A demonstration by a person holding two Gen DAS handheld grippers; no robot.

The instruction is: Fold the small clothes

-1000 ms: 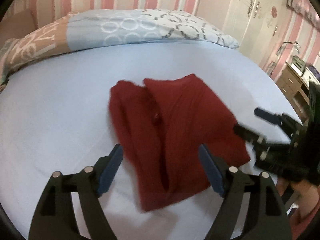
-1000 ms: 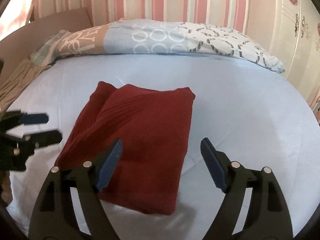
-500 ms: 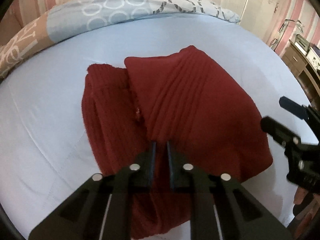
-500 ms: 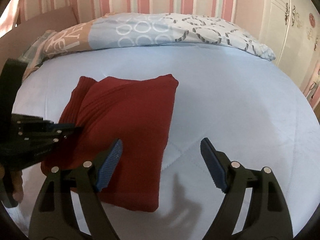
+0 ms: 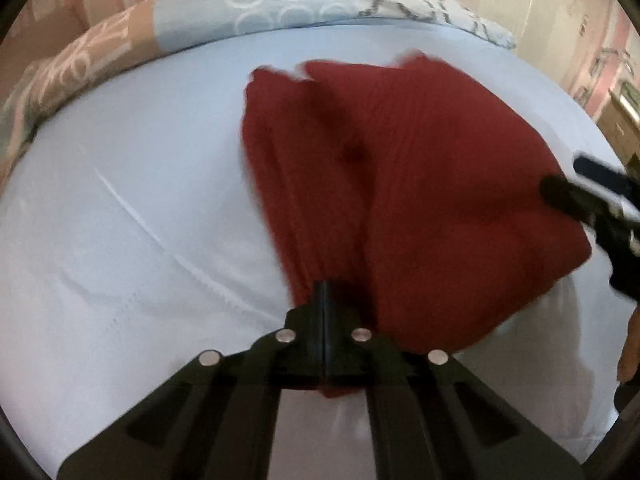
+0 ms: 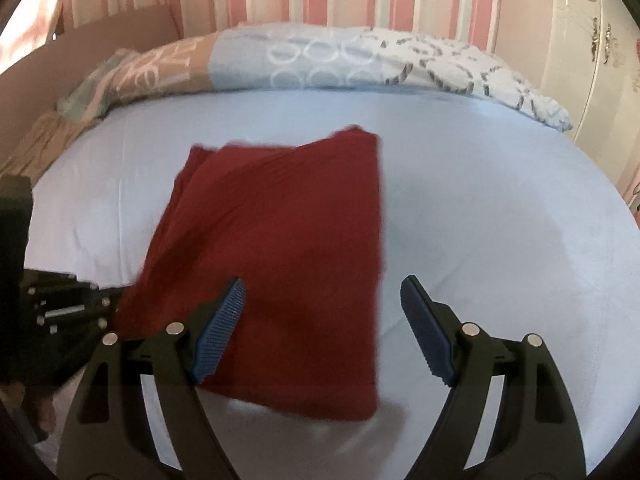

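Observation:
A dark red ribbed garment (image 5: 440, 180), folded into a rough rectangle, lies on the light blue bed sheet (image 5: 120, 240). My left gripper (image 5: 323, 285) is at its near edge, jaws closing the last bit with a fold of the cloth bunched between the pads. In the right wrist view the garment (image 6: 280, 220) lies ahead, with the left gripper (image 6: 68, 308) at its left near corner. My right gripper (image 6: 322, 320) hovers open over the near right part: one finger above the cloth, the other above the sheet (image 6: 500, 220). It also shows at the garment's right edge (image 5: 580, 196).
A patterned blue, beige and white duvet (image 6: 320, 64) lies rolled along the bed's far side below a pink striped wall. A white wardrobe (image 6: 592, 60) stands at the right, a brown board (image 6: 80, 60) at the left. A wooden cabinet (image 5: 620, 120) stands beyond the bed's right edge.
My left gripper dropped to the garment's near edge and went from wide open to shut on the cloth. The right gripper stayed open and shifted slightly.

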